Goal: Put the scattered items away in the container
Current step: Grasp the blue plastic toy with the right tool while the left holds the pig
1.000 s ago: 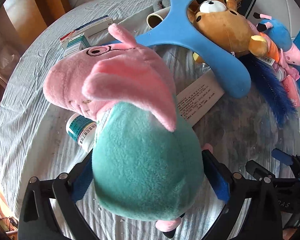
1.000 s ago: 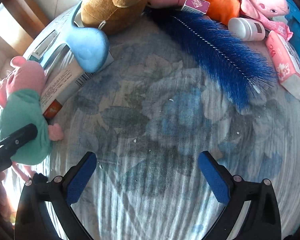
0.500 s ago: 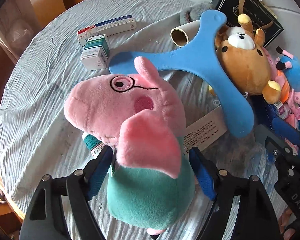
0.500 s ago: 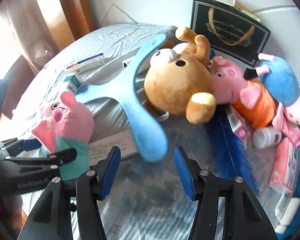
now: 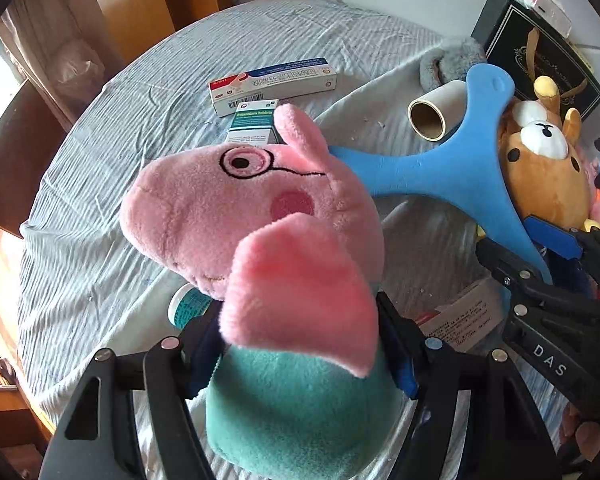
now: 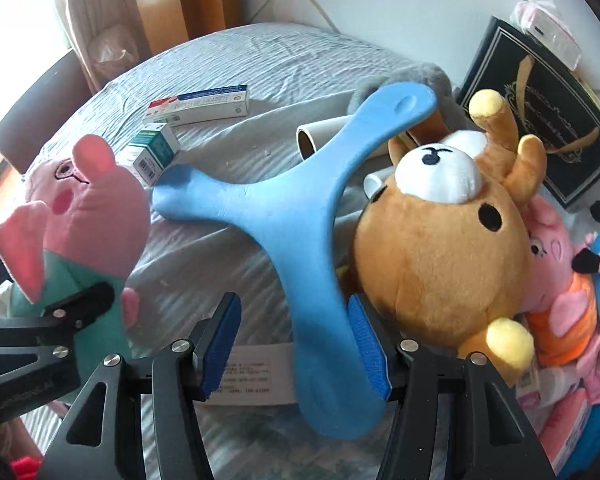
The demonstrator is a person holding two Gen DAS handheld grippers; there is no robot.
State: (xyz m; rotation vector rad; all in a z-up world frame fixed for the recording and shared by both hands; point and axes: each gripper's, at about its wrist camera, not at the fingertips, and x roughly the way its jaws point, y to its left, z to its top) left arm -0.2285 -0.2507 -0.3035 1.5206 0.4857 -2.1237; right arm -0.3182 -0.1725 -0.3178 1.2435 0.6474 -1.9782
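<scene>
My left gripper (image 5: 300, 356) is shut on a pink pig plush with a teal body (image 5: 268, 248) and holds it above the table; it also shows in the right wrist view (image 6: 80, 232). My right gripper (image 6: 296, 344) is open, its jaws on either side of one arm of a blue three-armed foam toy (image 6: 300, 224), not closed on it. A brown bear plush (image 6: 440, 272) lies just right of that arm. The blue toy (image 5: 452, 168) and the bear (image 5: 544, 168) also show in the left wrist view.
On the grey-clothed round table (image 5: 112, 184) lie a long toothpaste box (image 5: 272, 84), a small teal box (image 6: 152, 152), a cardboard tube (image 5: 432, 116), a white printed box (image 6: 252, 376), a small bottle (image 5: 188, 308) and more plush pigs (image 6: 560, 280). A black gift bag (image 6: 540, 128) stands at the back.
My left gripper has lifted the pig plush higher and closed tighter on it. My right gripper has moved forward until its jaws straddle the blue toy's arm.
</scene>
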